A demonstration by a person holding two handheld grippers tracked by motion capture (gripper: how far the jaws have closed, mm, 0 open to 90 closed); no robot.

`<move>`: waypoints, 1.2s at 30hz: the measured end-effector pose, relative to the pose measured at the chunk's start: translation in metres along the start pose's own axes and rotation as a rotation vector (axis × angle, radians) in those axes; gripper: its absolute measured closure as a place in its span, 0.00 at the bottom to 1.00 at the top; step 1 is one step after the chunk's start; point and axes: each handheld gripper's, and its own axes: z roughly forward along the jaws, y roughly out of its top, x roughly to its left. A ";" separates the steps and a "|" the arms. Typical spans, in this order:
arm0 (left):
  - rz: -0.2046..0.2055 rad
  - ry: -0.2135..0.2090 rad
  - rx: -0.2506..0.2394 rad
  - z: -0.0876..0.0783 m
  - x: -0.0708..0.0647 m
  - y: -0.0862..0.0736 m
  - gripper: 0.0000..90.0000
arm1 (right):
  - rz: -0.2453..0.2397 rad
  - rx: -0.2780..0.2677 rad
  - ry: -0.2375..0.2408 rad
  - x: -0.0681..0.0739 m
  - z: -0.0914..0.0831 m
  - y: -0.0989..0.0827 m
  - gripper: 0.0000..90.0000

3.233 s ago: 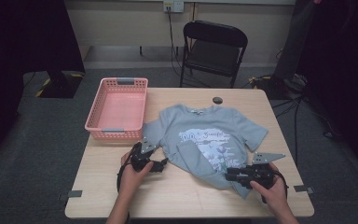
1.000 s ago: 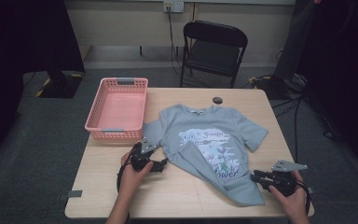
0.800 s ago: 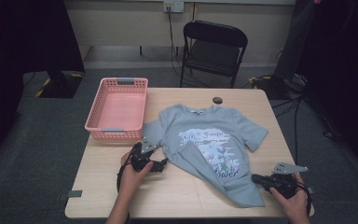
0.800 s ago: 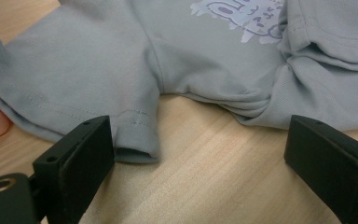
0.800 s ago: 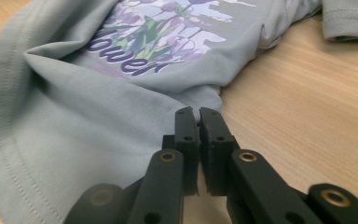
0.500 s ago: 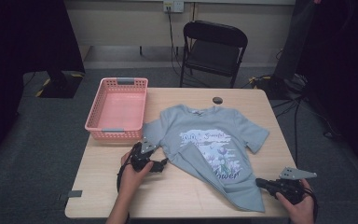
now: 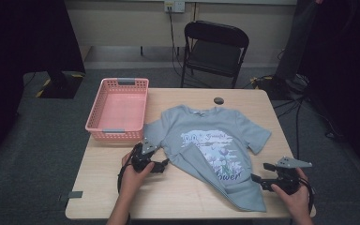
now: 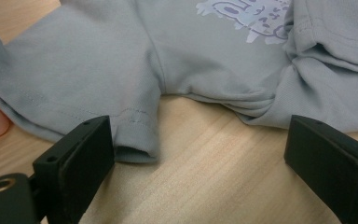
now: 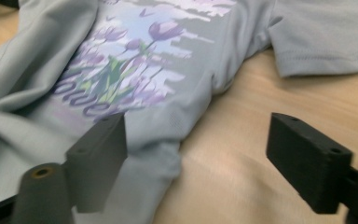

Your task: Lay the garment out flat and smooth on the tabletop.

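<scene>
A grey-blue T-shirt (image 7: 211,140) with a flower print lies on the wooden table (image 7: 168,192), its left side folded over the middle. My left gripper (image 7: 165,164) rests at the shirt's left sleeve (image 8: 135,126) and is open; the sleeve hem lies just beside one jaw (image 8: 74,163), with bare wood between the jaws. My right gripper (image 7: 255,179) is at the shirt's lower right corner (image 9: 158,172). Its jaws have just been opening, and they stand wide, not pressing on anything. The shirt's edge reaches a little way in between them, next to the left fingertip (image 9: 102,154).
A pink plastic basket (image 7: 115,136) stands at the table's back left, touching the shirt's left sleeve. A small dark round object (image 7: 219,100) lies near the far edge. A black folding chair (image 7: 214,47) stands behind the table. The table's front edge is close to both hands.
The right gripper moved toward the front right corner, drawing the shirt's lower hem out with it. The left gripper stayed put.
</scene>
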 end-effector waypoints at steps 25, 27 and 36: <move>0.000 0.000 0.000 0.000 0.000 0.000 0.08 | -0.058 0.080 -0.058 -0.019 0.039 0.013 0.13; 0.000 0.000 0.000 0.000 0.000 0.000 0.08 | -0.059 0.080 -0.057 -0.019 0.039 0.013 0.13; -0.003 0.002 0.000 0.000 0.000 0.000 0.08 | -0.072 0.090 -0.061 -0.019 0.040 0.014 0.12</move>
